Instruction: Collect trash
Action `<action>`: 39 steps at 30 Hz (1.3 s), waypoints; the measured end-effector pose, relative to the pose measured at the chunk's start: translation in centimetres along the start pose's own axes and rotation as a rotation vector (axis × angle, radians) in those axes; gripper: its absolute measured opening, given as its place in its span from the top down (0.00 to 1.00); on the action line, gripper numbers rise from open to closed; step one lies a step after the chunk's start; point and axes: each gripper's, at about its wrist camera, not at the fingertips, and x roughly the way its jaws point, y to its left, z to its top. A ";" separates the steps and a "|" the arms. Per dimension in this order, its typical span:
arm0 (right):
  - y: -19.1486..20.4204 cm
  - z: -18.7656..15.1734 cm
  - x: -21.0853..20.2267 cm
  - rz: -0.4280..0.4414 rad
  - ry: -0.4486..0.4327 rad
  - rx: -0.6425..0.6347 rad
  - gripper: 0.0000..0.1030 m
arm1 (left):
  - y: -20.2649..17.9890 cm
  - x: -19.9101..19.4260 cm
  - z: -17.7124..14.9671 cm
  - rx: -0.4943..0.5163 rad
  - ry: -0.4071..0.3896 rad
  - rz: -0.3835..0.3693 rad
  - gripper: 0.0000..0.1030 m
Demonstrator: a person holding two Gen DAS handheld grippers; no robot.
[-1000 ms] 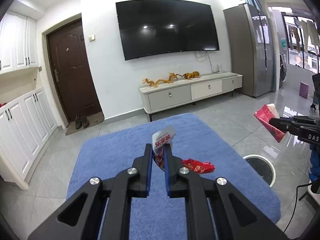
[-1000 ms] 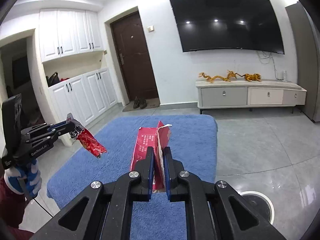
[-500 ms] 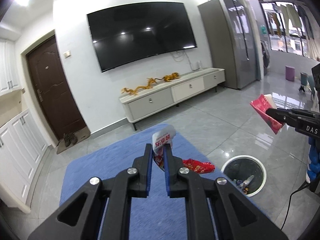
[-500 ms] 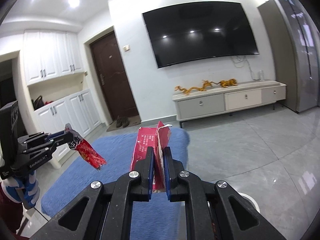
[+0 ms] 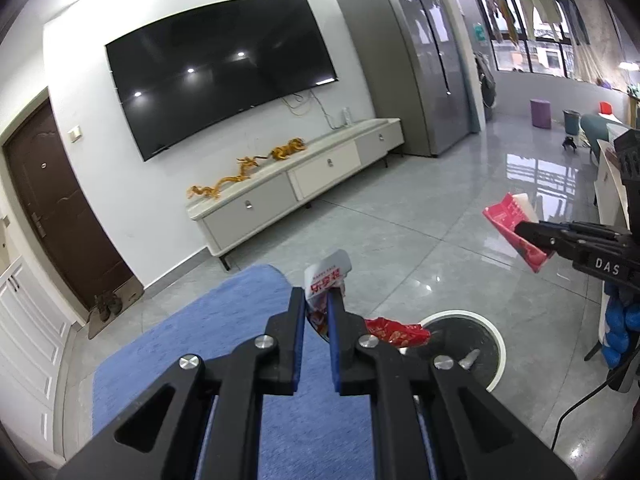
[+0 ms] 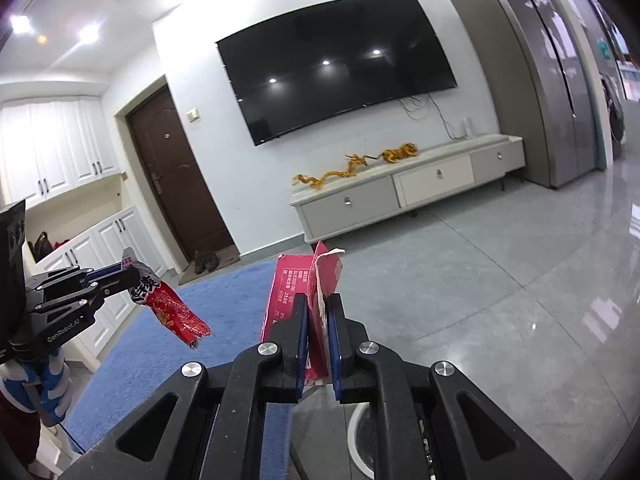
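Observation:
My left gripper [image 5: 317,300] is shut on a red and white snack wrapper [image 5: 326,280], whose red tail [image 5: 396,333] hangs to the right over the bin's edge. It also shows in the right wrist view [image 6: 172,308]. My right gripper [image 6: 317,312] is shut on a flattened red carton [image 6: 308,280], held upright; it also shows at the right of the left wrist view [image 5: 516,232]. A round white-rimmed trash bin [image 5: 472,344] with litter inside stands on the floor below both grippers; its rim [image 6: 354,428] peeks out under my right gripper.
A blue rug [image 5: 192,344] covers the floor at left. A TV cabinet [image 5: 296,192] stands under the wall TV [image 5: 224,68], a grey fridge [image 5: 416,64] at right. White cupboards [image 6: 60,168] and a brown door [image 6: 176,184] stand at left. Grey tiles [image 6: 500,300] surround.
Both grippers have swung right, off the rug towards the bin, each still holding its trash. The bin now lies right under them.

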 end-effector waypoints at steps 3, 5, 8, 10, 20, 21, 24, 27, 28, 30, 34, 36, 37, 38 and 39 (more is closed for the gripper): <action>-1.6 -0.2 0.3 -0.009 0.014 0.024 0.91 | -0.9 1.1 0.6 0.008 0.015 -0.027 0.90; -2.1 -0.5 0.6 -0.016 0.029 0.032 0.91 | -1.6 2.2 1.0 0.013 0.028 -0.047 0.90; -3.0 -0.8 1.2 -0.035 0.056 0.039 0.91 | -2.9 4.3 1.2 0.010 0.066 -0.091 0.90; -3.8 -1.2 2.0 -0.046 0.081 0.056 0.91 | -3.8 6.2 1.1 0.007 0.104 -0.122 0.90; -9.0 -6.6 6.9 -0.158 0.272 0.186 0.88 | -8.6 15.4 -1.3 -0.007 0.288 -0.219 0.87; -9.6 -7.2 7.4 -0.169 0.292 0.203 0.88 | -9.2 16.3 -1.5 -0.004 0.302 -0.221 0.87; -10.9 -8.7 8.5 -0.200 0.335 0.247 0.81 | -10.2 17.9 -1.9 -0.020 0.330 -0.239 0.87; -12.0 -9.5 9.4 -0.227 0.362 0.288 0.74 | -11.1 19.3 -2.1 -0.053 0.353 -0.269 0.84; -12.3 -9.6 9.5 -0.234 0.367 0.296 0.71 | -11.2 19.6 -2.1 -0.067 0.360 -0.283 0.81; -12.7 -9.9 9.8 -0.255 0.382 0.305 0.64 | -11.5 20.3 -2.2 -0.079 0.374 -0.294 0.75; -12.7 -10.0 9.8 -0.283 0.397 0.312 0.59 | -11.0 20.5 -2.6 -0.130 0.380 -0.320 0.64; -12.3 -9.8 9.3 -0.292 0.393 0.309 0.53 | -10.8 19.9 -2.6 -0.134 0.371 -0.312 0.64; -11.9 -9.6 9.1 -0.295 0.390 0.304 0.51 | -10.6 19.5 -2.5 -0.133 0.360 -0.302 0.63; -11.7 -9.4 9.0 -0.296 0.385 0.298 0.50 | -10.1 19.1 -2.5 -0.137 0.349 -0.291 0.60; -11.3 -9.1 8.7 -0.295 0.378 0.290 0.48 | -9.9 18.7 -2.5 -0.144 0.341 -0.283 0.53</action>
